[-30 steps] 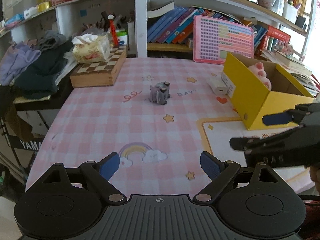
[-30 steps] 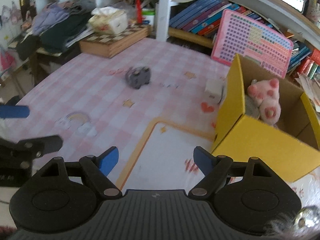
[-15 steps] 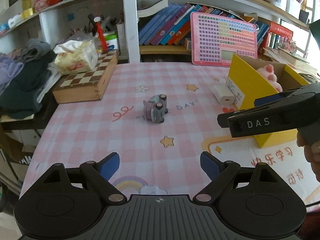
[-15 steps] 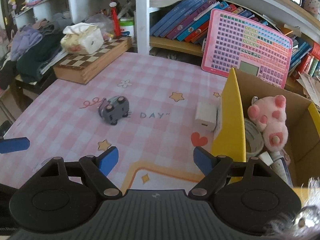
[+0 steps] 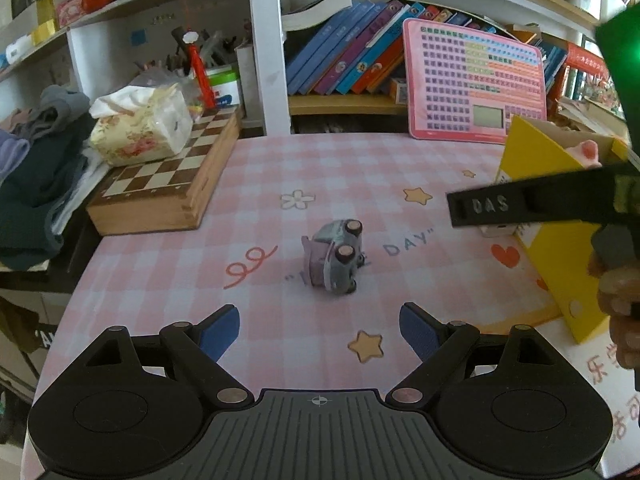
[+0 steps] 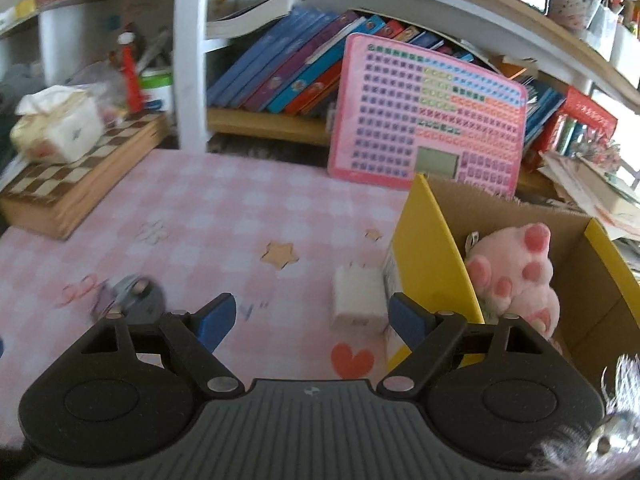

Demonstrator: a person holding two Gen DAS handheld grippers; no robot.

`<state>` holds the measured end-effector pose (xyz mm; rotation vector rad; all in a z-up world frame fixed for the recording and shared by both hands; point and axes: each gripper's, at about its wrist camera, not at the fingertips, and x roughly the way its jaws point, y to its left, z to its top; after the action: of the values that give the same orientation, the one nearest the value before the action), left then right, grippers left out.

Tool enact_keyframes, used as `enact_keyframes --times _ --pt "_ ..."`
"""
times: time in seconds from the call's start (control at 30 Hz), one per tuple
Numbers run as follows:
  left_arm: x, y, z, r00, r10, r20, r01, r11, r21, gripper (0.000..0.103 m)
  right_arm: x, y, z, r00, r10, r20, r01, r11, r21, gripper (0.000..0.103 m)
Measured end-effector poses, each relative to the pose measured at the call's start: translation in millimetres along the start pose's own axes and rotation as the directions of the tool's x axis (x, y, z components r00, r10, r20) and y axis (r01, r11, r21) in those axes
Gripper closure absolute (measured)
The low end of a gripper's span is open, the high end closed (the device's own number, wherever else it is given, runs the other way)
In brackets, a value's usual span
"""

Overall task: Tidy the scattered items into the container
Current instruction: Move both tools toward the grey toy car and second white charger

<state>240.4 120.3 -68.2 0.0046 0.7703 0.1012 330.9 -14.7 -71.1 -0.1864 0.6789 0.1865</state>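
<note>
Both blue-tipped fingers of the left gripper (image 5: 319, 330) stand wide apart with nothing between them, hovering over the pink checked surface (image 5: 360, 184). Straight ahead of them, a little beyond the tips and not touching either, a small grey toy car (image 5: 335, 258) lies tipped on its side, wheels facing up. Off to the right of these fingers the yellow cardboard box (image 5: 560, 248) stands open, and a black arm of the right gripper marked DAS crosses in front of it, with the person's hand (image 5: 618, 312) at the frame edge. To the left and farther on sits a wooden chessboard case (image 5: 168, 188) with a tissue pack (image 5: 140, 130) on top. From the right wrist view, the right gripper (image 6: 310, 320) likewise has its fingers spread wide and empty. A white charger block (image 6: 356, 300) lies on the surface just ahead, between the tips and nearer the right one, right beside the wall of the yellow cardboard box (image 6: 432, 264). A pink plush toy (image 6: 516, 276) lies inside the box, to the right of the right finger. The grey toy car (image 6: 132, 298), blurred, sits beside the left finger, partly hidden by it. Well beyond the tips a pink learning tablet (image 6: 428, 112) leans against the bookshelf.
</note>
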Motion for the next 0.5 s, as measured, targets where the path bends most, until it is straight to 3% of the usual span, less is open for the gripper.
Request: enact_keyframes --times 0.2,0.33,0.43,0.5 --pt "14.7 -2.2 6.7 1.0 -0.014 0.0 0.014 1.0 0.018 0.015 12.9 12.0 17.8 0.999 0.023 0.031 -0.023 1.0 -0.008 0.021" --pt "23.4 -2.4 12.6 1.0 -0.025 0.011 0.025 0.999 0.025 0.015 33.3 9.5 20.3 0.999 0.003 -0.038 -0.002 1.0 0.017 0.022" --pt "29.4 -3.9 17.8 0.999 -0.027 0.02 0.026 0.999 0.047 0.015 45.1 2.6 18.7 0.997 -0.018 -0.069 0.019 0.999 0.025 0.036" --pt "32.5 -5.2 21.2 0.999 -0.028 0.032 0.025 0.998 0.064 0.015 48.6 0.9 17.7 0.997 -0.008 -0.082 0.009 1.0 0.019 0.037"
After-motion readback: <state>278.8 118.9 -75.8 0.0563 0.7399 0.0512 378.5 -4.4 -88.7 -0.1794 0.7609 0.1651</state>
